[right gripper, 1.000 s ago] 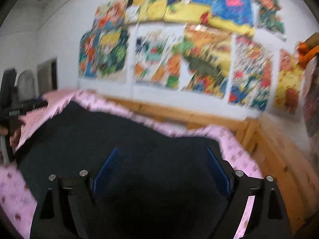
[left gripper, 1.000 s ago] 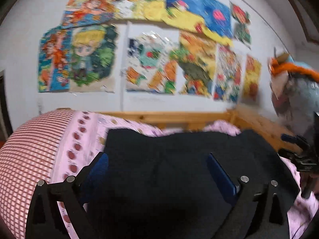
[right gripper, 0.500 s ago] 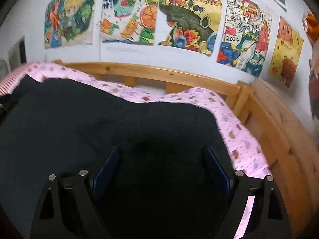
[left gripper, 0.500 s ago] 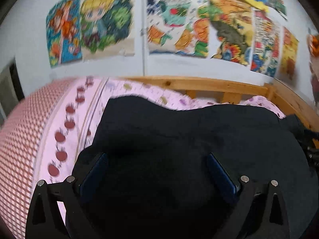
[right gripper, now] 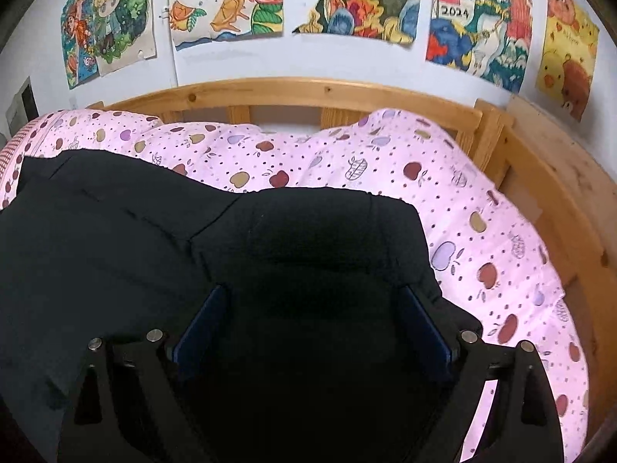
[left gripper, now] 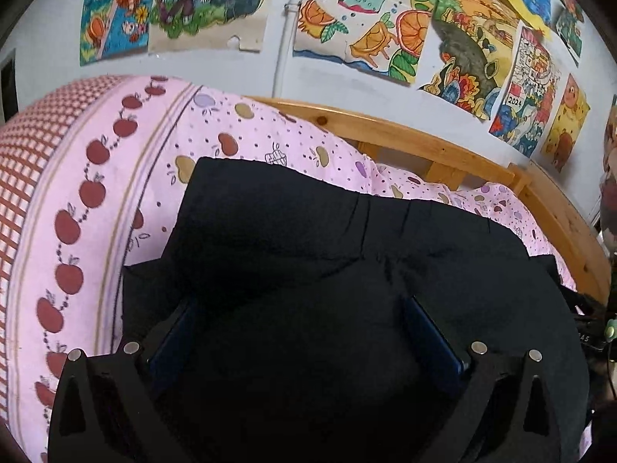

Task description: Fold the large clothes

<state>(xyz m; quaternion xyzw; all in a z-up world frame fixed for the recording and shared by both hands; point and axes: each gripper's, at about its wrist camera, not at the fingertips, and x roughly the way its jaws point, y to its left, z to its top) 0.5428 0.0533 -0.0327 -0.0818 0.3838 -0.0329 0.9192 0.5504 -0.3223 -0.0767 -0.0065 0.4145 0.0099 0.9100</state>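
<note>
A large black garment lies spread on a pink apple-print bed cover; it also fills the right wrist view. My left gripper is open, low over the garment's left part, with fabric between its blue pads. My right gripper is open, low over the garment's right part, near its right edge. Neither gripper is closed on the cloth. The right gripper's body shows at the right edge of the left wrist view.
A wooden bed rail runs along the far side and right side. A red checked pillow or cover lies at the left. Colourful drawings hang on the white wall behind.
Both grippers have tilted and moved down toward the garment; the wall fills less of each view and the bed and cloth are nearer. Both stay open.
</note>
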